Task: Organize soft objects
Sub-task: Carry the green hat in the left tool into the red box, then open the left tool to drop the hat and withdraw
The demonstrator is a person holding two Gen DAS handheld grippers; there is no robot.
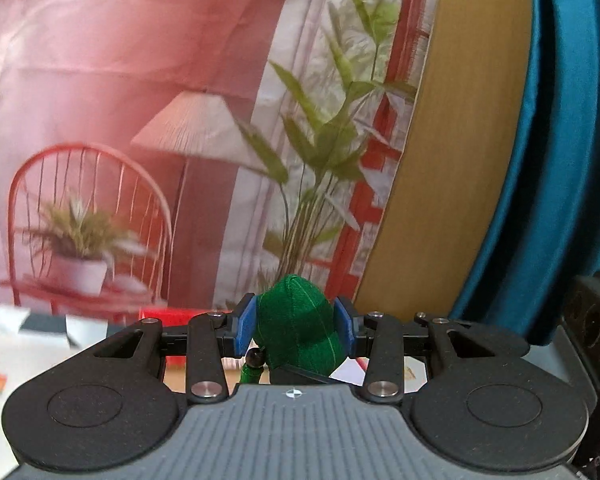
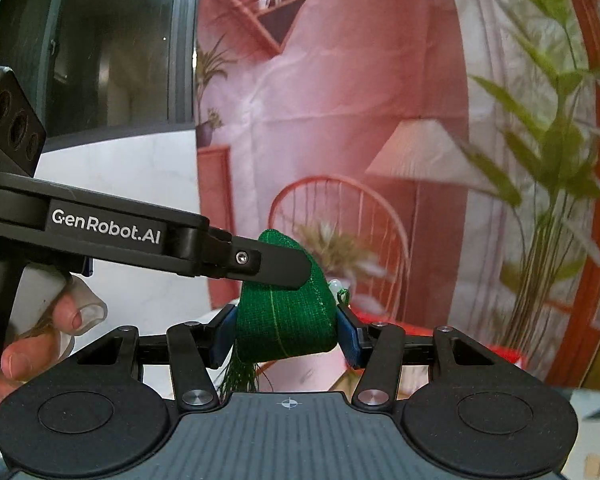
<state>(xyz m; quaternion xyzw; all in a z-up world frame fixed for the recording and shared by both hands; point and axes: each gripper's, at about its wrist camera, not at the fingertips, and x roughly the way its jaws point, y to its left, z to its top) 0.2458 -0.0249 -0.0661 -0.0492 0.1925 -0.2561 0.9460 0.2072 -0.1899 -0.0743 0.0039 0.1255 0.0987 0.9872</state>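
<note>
A green woven fabric pouch with a bead and a tassel is held up in the air by both grippers. My left gripper is shut on one end of it, blue pads pressing both sides. My right gripper is shut on the other end of the pouch. In the right wrist view the left gripper's finger comes in from the left and lies over the pouch's top. A green tassel hangs below.
A printed backdrop with a red chair, lamp and plants fills the background. A tan panel and teal curtain stand to the right. A red box and white paper lie on the table below.
</note>
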